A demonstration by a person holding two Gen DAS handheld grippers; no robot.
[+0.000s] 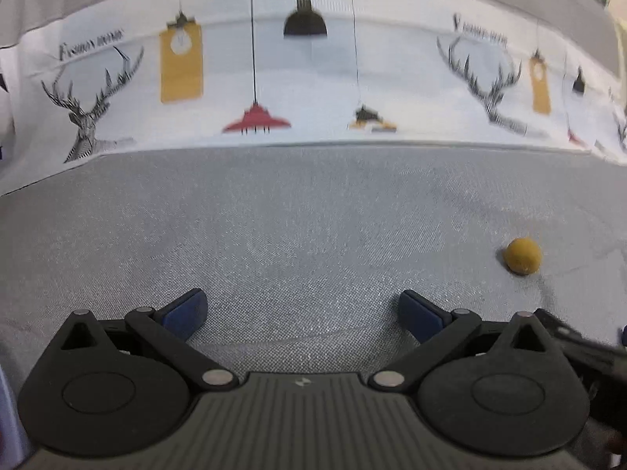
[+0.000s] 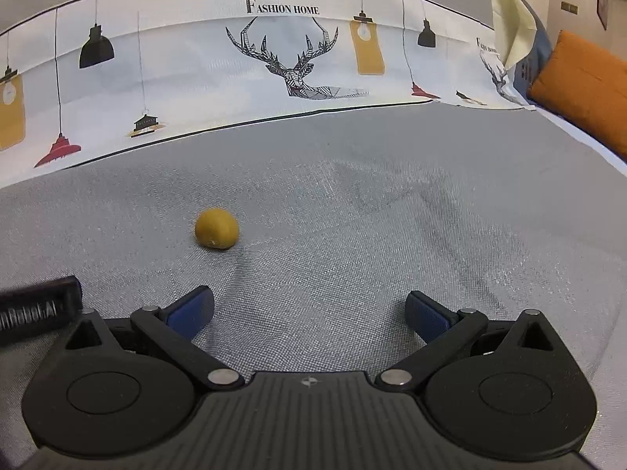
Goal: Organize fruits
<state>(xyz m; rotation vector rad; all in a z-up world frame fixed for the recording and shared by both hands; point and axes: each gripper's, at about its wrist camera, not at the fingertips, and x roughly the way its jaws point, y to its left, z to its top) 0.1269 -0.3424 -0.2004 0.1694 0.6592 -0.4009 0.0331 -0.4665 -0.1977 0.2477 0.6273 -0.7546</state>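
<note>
1. Cloth [image 2: 352,235], grey and woven, spreads flat under both claws, giving the fruit a soft bed.
2. Right claw [image 2: 309,313] hangs wide and empty, likely ready to reach.
3. Left claw [image 1: 301,313] is likewise wide and empty.
4. Fruit [image 2: 216,228], small and yellow, lies ahead-left of the right claw, ahead-right of the left.

The left hand-held gripper [image 1: 301,315] is hovering with its blue fingers [image 1: 186,313] spread wide over grey fabric [image 1: 294,215]. A yellow fruit [image 1: 522,256] is lying far right, apart.
</note>
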